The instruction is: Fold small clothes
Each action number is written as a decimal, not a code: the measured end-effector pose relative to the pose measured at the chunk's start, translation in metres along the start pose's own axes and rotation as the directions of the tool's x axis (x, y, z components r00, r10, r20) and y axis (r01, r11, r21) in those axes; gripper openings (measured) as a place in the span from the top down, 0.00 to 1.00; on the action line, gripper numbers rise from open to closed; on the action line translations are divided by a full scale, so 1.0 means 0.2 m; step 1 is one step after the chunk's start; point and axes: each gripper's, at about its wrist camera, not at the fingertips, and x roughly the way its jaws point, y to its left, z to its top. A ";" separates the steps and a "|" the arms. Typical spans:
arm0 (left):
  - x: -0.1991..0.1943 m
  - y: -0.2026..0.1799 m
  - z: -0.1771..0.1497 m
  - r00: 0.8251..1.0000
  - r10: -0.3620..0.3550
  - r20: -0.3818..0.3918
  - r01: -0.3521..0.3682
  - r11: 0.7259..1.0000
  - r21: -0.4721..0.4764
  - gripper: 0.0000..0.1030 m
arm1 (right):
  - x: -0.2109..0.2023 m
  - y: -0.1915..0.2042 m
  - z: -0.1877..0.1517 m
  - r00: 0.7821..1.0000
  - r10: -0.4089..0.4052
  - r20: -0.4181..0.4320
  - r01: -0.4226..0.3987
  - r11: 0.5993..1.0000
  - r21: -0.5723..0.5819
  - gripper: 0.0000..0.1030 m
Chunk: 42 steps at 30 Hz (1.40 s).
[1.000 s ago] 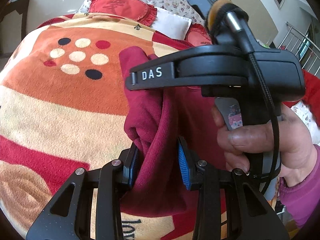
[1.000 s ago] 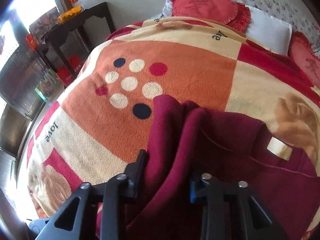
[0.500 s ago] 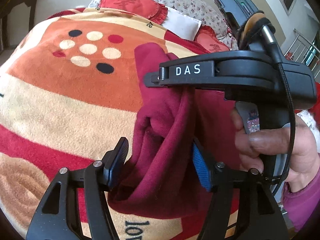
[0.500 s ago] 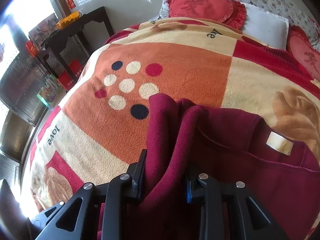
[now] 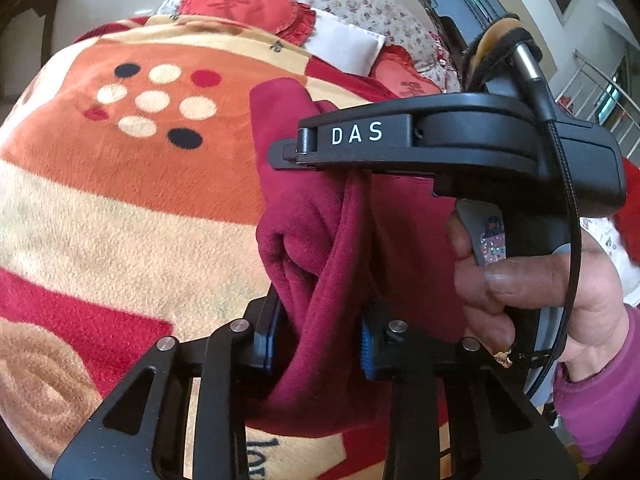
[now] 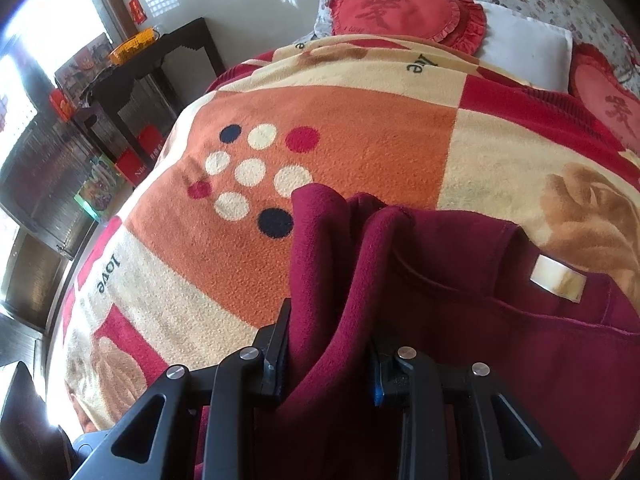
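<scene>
Pinching a bunched ridge of the dark red fleece garment (image 5: 320, 264) with my left claw (image 5: 320, 344), I feel the jaws closing in on the cloth right now, blue pads pressing both sides of the fold. My right claw (image 6: 328, 364) is clamped on another gathered ridge of the same garment (image 6: 460, 320), jaws drawn close with fleece filling the gap. The garment lies on the patterned blanket (image 5: 120, 200), just beside the cluster of dots, its pale label (image 6: 556, 278) facing up on the far right side.

To do this well, I judge both grips need to bite the same edge evenly, so the cloth lifts as one straight line and not a twisted rope. Too much fabric is bunched in each claw; a shallower bite would fold cleaner. Then carry both corners across together, low over the blanket.

Both claws tilt steeply downward toward the bed. From my left view, the right claw's black body crosses just ahead, my right hand (image 5: 532, 292) wrapped round its grip, thumb on the trigger, purple sleeve (image 5: 600, 408) at the wrist.
</scene>
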 end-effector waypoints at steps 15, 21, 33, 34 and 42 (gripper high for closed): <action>-0.07 -0.55 0.17 0.994 -0.108 0.002 0.106 0.975 0.195 0.77 | -0.58 -0.36 -0.08 0.983 0.042 0.180 -0.059 0.994 0.087 0.79; 0.09 -0.84 0.14 0.989 -0.136 -0.055 0.146 0.949 0.281 0.77 | -0.75 -0.66 -0.24 0.978 -0.023 0.206 -0.011 0.987 0.162 0.79; 0.40 -1.08 -0.07 0.977 -0.076 -0.198 0.146 0.918 0.368 0.75 | -0.66 -1.13 -0.62 0.982 -0.097 0.164 0.030 0.927 0.374 0.80; 0.39 -1.07 -0.07 0.974 -0.082 -0.210 0.156 0.918 0.364 0.72 | -0.64 -1.15 -0.63 0.982 -0.106 0.157 0.040 0.925 0.378 0.79; 0.03 -0.85 0.01 0.981 -0.135 -0.140 0.177 0.920 0.351 0.44 | -0.85 -1.14 -0.73 0.967 -0.154 0.202 0.060 0.912 0.405 0.52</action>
